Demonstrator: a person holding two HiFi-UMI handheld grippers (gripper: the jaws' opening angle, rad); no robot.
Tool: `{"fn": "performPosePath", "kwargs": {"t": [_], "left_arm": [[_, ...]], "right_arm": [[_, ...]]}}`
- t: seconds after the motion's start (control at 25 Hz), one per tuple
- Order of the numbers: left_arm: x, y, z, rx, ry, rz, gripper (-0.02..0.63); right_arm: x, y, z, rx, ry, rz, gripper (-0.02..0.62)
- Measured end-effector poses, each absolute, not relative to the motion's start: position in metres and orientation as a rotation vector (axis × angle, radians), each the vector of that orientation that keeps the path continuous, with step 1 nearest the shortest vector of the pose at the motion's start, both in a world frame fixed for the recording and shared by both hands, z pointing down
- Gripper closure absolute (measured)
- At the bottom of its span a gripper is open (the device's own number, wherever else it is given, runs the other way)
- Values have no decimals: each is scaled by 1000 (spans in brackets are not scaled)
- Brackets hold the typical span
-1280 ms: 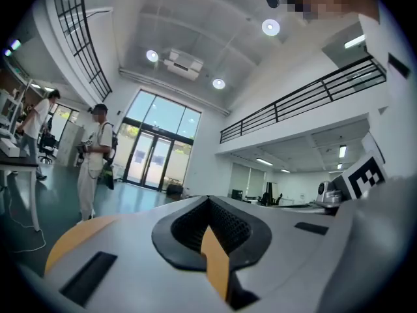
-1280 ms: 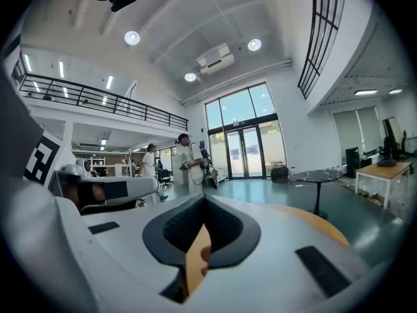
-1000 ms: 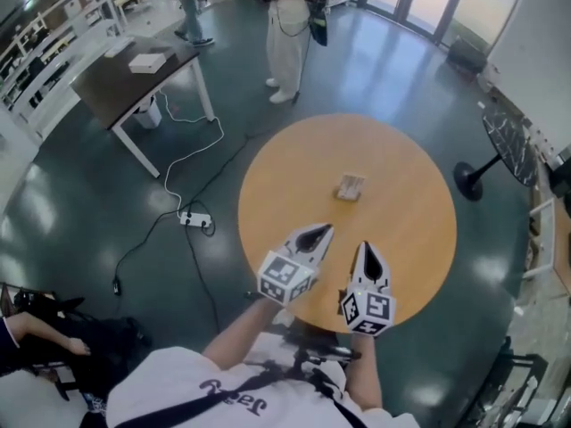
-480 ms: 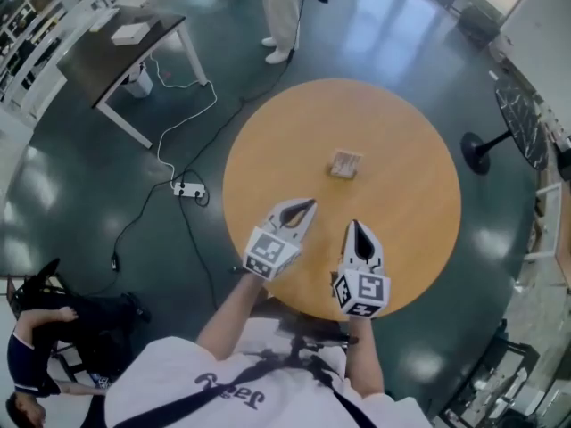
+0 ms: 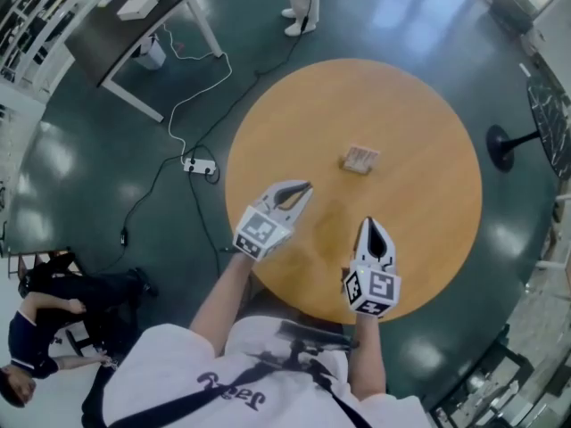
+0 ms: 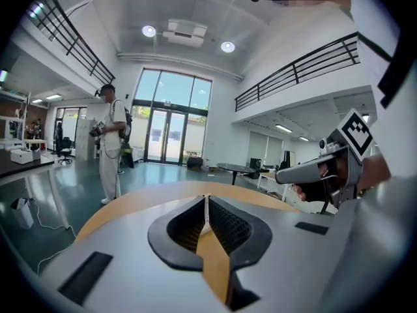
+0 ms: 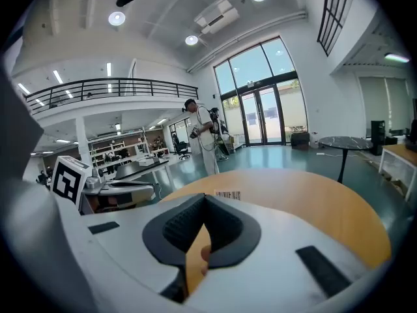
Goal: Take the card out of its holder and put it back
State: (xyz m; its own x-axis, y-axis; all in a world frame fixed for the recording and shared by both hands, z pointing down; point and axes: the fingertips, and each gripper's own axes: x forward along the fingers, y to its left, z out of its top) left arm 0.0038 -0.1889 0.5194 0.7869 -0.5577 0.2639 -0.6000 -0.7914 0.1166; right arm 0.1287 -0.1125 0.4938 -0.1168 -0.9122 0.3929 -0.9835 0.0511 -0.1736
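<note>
Both grippers are held over the near part of the round table (image 5: 428, 123), the left gripper (image 5: 304, 187) and the right gripper (image 5: 373, 225) each with jaws pressed together on nothing. Compared with a second earlier they are spread further apart and appear lowered toward the tabletop. The card holder (image 5: 360, 160), its card (image 7: 228, 195) seemingly not yet drawn, stands untouched ahead of the right gripper and ahead-right of the left. An approach is judged under way; jaws must be opened before gripping.
</note>
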Motion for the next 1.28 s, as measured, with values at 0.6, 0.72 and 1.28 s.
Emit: {"fn": "performPosePath", "kwargs": {"t": [0.6, 0.72, 1.28], "left_arm": [[39, -258, 575, 2757, -774, 406, 573], [49, -273, 585, 2759, -735, 439, 526], [130, -302, 610, 2831, -326, 370, 403]], "right_arm": [[175, -137, 538, 1914, -2077, 717, 577], [182, -142, 545, 1897, -2068, 734, 576], [228, -167, 586, 1802, -2025, 799, 576]]}}
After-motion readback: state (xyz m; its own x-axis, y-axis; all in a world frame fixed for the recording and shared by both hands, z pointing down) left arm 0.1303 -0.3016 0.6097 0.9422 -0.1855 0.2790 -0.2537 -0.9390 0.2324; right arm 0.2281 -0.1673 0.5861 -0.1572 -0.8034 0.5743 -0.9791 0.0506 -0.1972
